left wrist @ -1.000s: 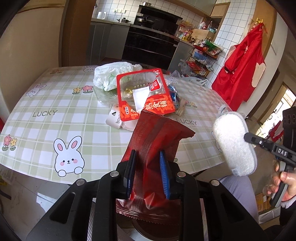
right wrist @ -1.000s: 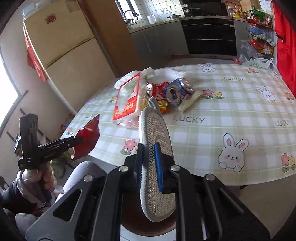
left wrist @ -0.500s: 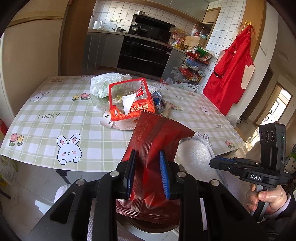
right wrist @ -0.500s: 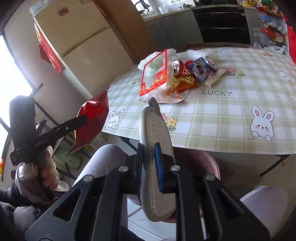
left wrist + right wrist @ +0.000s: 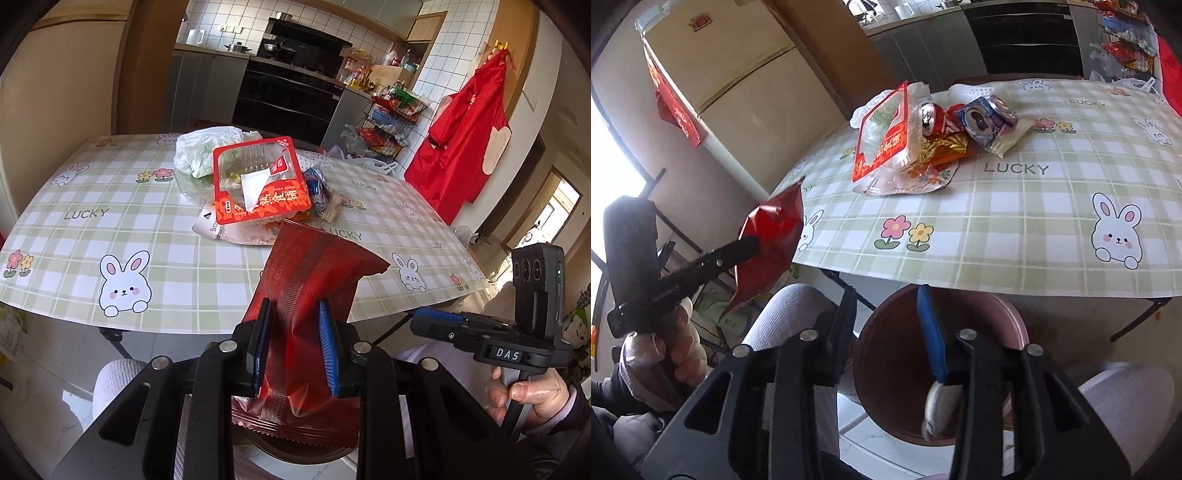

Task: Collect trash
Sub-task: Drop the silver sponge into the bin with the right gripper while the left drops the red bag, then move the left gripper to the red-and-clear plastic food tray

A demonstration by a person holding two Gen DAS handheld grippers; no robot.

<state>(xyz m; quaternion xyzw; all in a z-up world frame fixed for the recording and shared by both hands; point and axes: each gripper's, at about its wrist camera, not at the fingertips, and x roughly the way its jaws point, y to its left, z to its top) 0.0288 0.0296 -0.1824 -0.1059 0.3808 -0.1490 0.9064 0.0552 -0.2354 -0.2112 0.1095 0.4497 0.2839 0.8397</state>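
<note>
Red wrapper [image 5: 306,325] clamped in left tool [image 5: 295,347]; right tool [image 5: 886,332] spread over bin [image 5: 886,369].

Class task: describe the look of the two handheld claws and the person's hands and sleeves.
Both claws, left claw and right claw, have matte black angular frames, silver bolts and blue ribbed pads. The right one's handle reads "DAS" in white. The bare right hand shows a dark sleeve.

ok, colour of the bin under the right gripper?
Dusty pink-brown bin, clearest in the right wrist view, below the open right gripper.
</note>
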